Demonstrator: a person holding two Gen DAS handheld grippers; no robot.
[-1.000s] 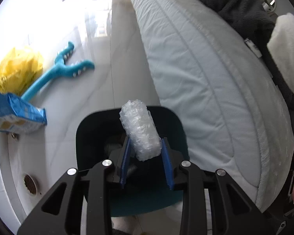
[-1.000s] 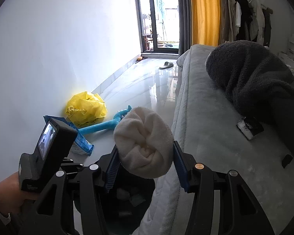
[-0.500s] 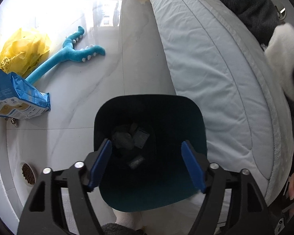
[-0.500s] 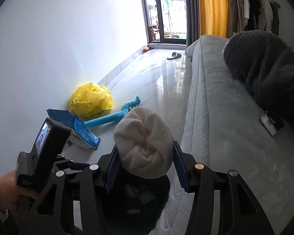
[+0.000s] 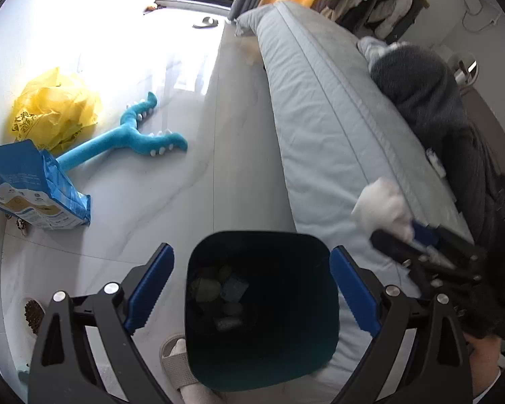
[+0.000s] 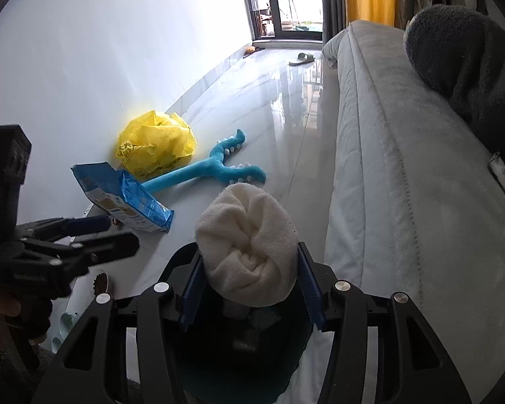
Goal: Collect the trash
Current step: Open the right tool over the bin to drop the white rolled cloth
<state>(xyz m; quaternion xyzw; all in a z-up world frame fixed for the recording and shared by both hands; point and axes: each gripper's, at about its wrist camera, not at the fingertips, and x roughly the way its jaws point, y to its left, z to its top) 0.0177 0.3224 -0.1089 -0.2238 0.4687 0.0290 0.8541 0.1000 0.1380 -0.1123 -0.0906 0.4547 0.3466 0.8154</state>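
A dark teal bin (image 5: 259, 237) stands on the floor against the bed, with several pieces of trash (image 5: 215, 289) at its bottom. My left gripper (image 5: 252, 250) hovers over the bin's mouth; its jaws are opening wide and nothing is between them. My right gripper (image 6: 249, 254) is shut on a rolled white cloth wad (image 6: 247, 242), held just above the bin (image 6: 185, 257). In the left wrist view the white wad (image 5: 382, 207) and the right gripper (image 5: 400, 227) show at the right, beside the mattress edge. The left gripper (image 6: 117, 235) appears at the left of the right wrist view.
On the floor by the wall lie a yellow plastic bag (image 5: 55, 111), a blue pouch (image 5: 26, 188) and a blue plush toy (image 5: 131, 138). A pet food bowl (image 5: 33, 313) sits near the bin. The mattress (image 5: 336, 128) carries a dark grey blanket (image 5: 420, 91). A slippered foot (image 5: 178, 363) stands by the bin.
The left gripper let go of a bubble-wrap wad over the bin and its jaws spread wide. The right gripper came down over the bin with the white wad.
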